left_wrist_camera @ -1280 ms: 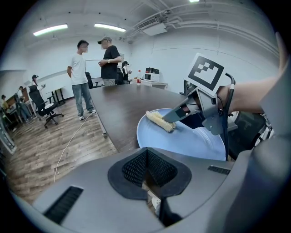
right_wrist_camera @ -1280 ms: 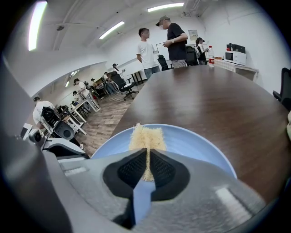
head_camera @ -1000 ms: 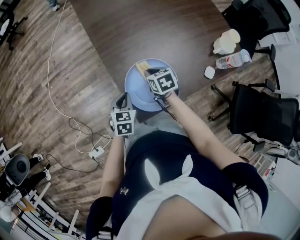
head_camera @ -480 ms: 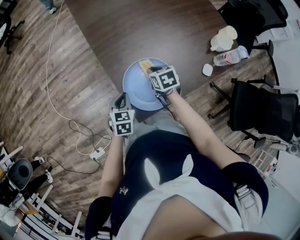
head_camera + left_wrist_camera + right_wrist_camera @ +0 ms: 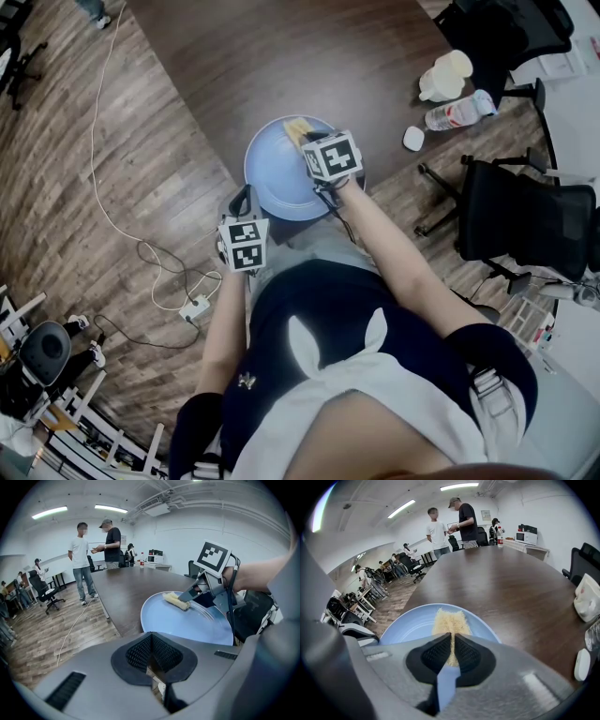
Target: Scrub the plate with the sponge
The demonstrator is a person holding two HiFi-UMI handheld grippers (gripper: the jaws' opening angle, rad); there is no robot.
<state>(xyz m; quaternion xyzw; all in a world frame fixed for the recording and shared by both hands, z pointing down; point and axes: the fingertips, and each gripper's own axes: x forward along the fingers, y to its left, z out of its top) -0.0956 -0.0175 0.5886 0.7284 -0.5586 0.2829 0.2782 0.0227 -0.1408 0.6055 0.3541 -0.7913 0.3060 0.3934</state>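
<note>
- The plate (image 5: 272,173) is found at the near edge of the desk (image 5: 309,56).
- The sponge (image 5: 450,620) is pinched between the fingers of the right gripper (image 5: 452,645) and is laid against the far part of the plate.
- The left gripper (image 5: 151,641) is held just beside the plate's near-left rim. Its fingers are pressed together, and nothing is seen between them.
</note>
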